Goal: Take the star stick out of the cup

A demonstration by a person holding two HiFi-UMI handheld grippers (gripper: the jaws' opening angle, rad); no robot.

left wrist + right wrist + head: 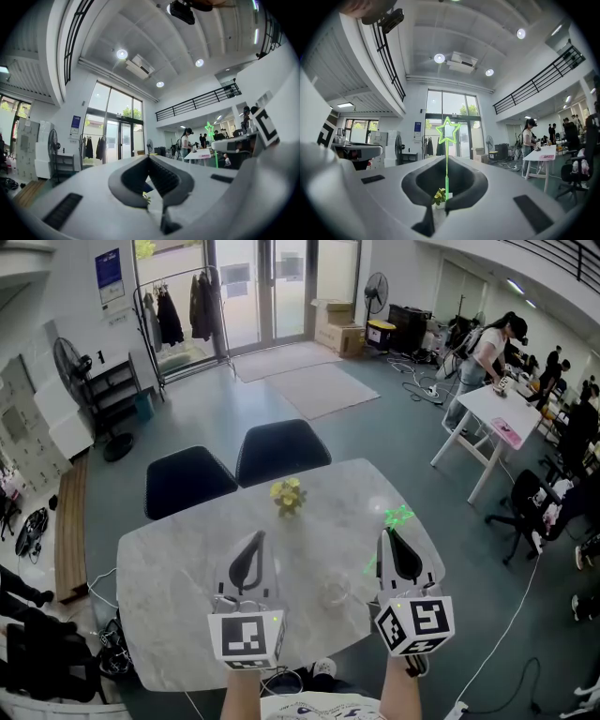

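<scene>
Right hand-held gripper (390, 532) level, jaws clamped low on the star stick (446, 164). Shaft kept upright so the star rides above the jaws, well clear of the desk (178, 568). Thin translucent green plastic with a hollow five-point outline on top; slim and probably slippery, hence the tight pinch. Left hand-held gripper (256, 534) closed on nothing, held level alongside. Cup not made out against the pale marbled top. Small yellow flower pot (288, 495) beyond. Removal judged done.
</scene>
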